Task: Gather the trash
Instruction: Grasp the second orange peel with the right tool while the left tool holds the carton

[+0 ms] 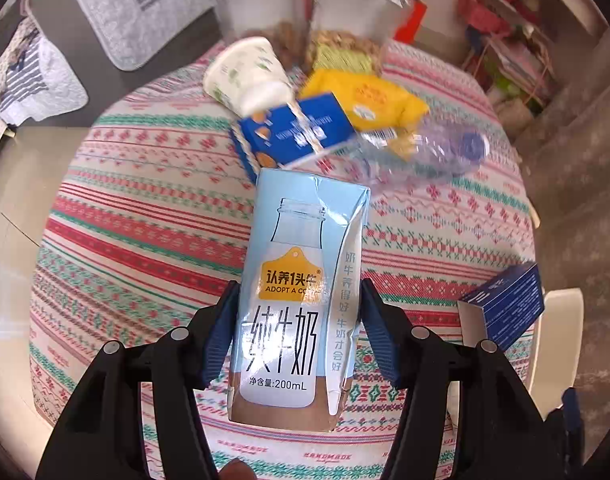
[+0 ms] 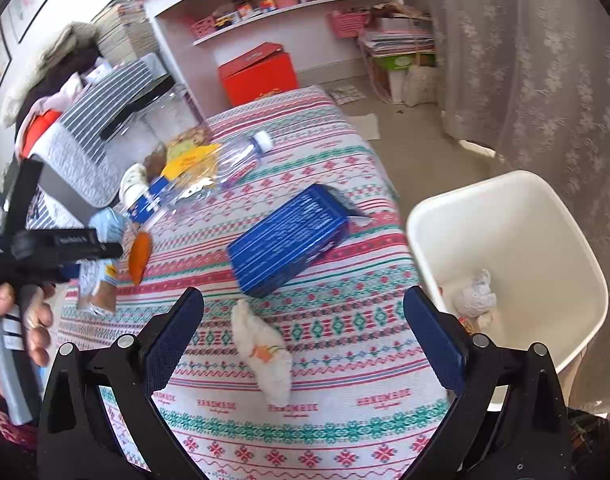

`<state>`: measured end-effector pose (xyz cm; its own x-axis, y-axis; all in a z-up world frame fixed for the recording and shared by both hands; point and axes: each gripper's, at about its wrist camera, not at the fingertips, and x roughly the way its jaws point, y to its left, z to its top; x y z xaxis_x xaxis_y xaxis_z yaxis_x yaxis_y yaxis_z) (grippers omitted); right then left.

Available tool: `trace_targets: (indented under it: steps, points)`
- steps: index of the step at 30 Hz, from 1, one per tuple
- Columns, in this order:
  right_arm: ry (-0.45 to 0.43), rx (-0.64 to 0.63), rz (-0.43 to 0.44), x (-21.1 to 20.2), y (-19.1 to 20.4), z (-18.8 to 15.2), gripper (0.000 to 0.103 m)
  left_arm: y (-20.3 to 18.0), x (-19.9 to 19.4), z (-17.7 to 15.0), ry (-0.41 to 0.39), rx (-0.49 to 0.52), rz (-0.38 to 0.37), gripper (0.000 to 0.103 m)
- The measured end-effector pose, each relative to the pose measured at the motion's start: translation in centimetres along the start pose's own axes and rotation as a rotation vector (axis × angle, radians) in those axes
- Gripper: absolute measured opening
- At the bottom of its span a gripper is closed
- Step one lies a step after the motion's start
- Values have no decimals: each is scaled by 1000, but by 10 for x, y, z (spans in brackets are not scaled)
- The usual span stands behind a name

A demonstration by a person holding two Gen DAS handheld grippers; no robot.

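Observation:
My left gripper [image 1: 299, 324] is shut on a light blue milk carton [image 1: 301, 280], held above the patterned tablecloth [image 1: 145, 216]; the carton also shows in the right wrist view [image 2: 105, 264]. My right gripper [image 2: 305, 332] is open and empty, above a crumpled white tissue [image 2: 265, 356]. A blue box [image 2: 289, 240] lies beyond it. A white trash bin [image 2: 513, 248] stands to the right of the table, with crumpled paper inside.
At the table's far side lie a paper cup [image 1: 245, 72], another blue carton [image 1: 297, 132], a yellow wrapper [image 1: 369, 96] and a clear plastic bottle [image 1: 425, 148]. An orange piece [image 2: 140, 254] lies near the left edge. Shelves and a red box [image 2: 261, 72] stand behind.

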<state>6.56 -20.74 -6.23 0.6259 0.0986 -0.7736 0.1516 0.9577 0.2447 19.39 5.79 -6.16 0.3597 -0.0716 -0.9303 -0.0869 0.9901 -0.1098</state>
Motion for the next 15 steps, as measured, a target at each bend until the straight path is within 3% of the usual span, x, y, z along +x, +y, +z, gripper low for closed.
trace_targets:
  steps: [6,11,15]
  points:
    - [130,-185,124,37,77,9,96,90,-80,-4,-184,-162,-15,59]
    - [283,-198,260,93,149,23,96,151,-107,-19,-230,-262,-7,59]
    - [299,-198,263,129,194,34,96,180,-119,-26,-250,-319,-19,59]
